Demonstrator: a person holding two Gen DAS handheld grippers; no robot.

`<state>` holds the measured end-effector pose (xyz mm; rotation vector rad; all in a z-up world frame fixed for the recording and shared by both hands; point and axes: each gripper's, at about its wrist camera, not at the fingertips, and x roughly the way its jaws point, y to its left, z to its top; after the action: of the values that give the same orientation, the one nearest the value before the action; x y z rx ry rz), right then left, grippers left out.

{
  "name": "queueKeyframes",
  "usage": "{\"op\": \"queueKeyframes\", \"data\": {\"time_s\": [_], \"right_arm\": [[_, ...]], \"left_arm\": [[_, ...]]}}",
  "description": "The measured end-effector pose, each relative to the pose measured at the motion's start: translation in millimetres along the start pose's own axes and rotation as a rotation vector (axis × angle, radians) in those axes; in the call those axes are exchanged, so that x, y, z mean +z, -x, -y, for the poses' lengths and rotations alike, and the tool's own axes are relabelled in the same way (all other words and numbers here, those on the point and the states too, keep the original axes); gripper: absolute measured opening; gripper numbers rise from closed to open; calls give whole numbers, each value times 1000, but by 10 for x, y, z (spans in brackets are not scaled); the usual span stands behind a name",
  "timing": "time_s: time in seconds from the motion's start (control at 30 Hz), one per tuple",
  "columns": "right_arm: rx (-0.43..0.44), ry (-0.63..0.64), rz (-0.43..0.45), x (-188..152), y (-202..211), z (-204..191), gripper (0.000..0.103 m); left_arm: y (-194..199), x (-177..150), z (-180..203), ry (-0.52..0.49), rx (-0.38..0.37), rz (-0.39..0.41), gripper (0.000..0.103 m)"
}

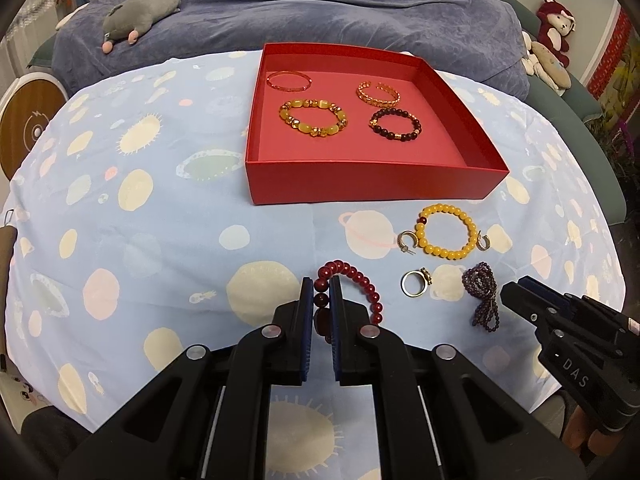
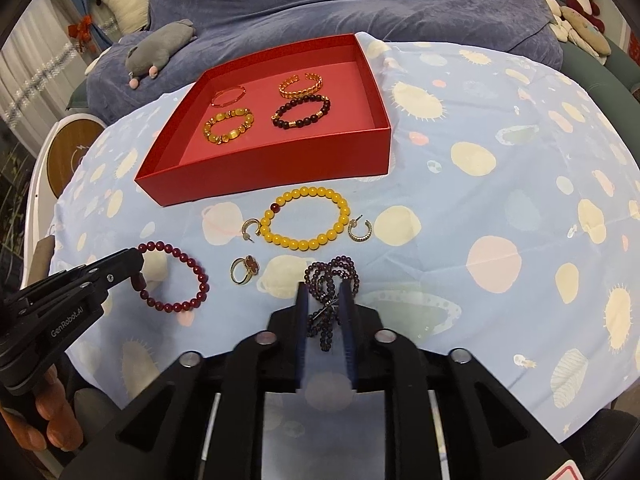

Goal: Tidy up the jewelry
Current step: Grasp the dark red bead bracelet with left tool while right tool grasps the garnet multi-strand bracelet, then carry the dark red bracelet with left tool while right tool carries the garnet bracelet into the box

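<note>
My left gripper [image 1: 322, 300] is shut on a dark red bead bracelet [image 1: 360, 276], which hangs from its pads just above the cloth; the right wrist view shows that gripper [image 2: 136, 268] and the bracelet [image 2: 202, 278] at the left. My right gripper [image 2: 325, 300] is open, its fingers on either side of a bundled purple bead strand [image 2: 332, 272] that lies on the cloth. A red box [image 1: 372, 184] behind holds several bracelets. In front of it lie a yellow bead bracelet [image 2: 316, 191], two hoop earrings [image 2: 252, 228] [image 2: 360, 230] and a gold ring [image 2: 251, 266].
The table wears a light blue cloth with planet prints and drops off at the near and side edges. Behind it is a blue-covered sofa [image 1: 320, 12] with a grey plush toy [image 1: 140, 16]. A round wooden disc [image 1: 28, 128] stands at the left. A person's fingers [image 2: 48, 420] hold the left gripper.
</note>
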<state>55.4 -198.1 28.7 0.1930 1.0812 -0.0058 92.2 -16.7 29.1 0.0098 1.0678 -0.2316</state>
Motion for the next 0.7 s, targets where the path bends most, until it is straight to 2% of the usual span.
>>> {"op": "queueKeyframes", "data": {"time_s": [0.1,0.3,0.33,0.5,0.7], "right_arm": [[-17,8,-11,6,-83,-25,34],[-36,9,-53,-31,-272,-16,34],[-36,8,-60,-45,-293,-9,33],[-33,28,-62,-94,-287,-14,11],[-4,5,-22,-54,-128,5,10]], "left_arm": [[-21,-22,-2,3,-1,-9,8],[-56,-41,-31,11,0,-20,8],[-67,-43,-42,13,0,-22,8],[-86,-57,-75,26,-2,-30,8],[8,-7,-42,22,-21,-17,8]]}}
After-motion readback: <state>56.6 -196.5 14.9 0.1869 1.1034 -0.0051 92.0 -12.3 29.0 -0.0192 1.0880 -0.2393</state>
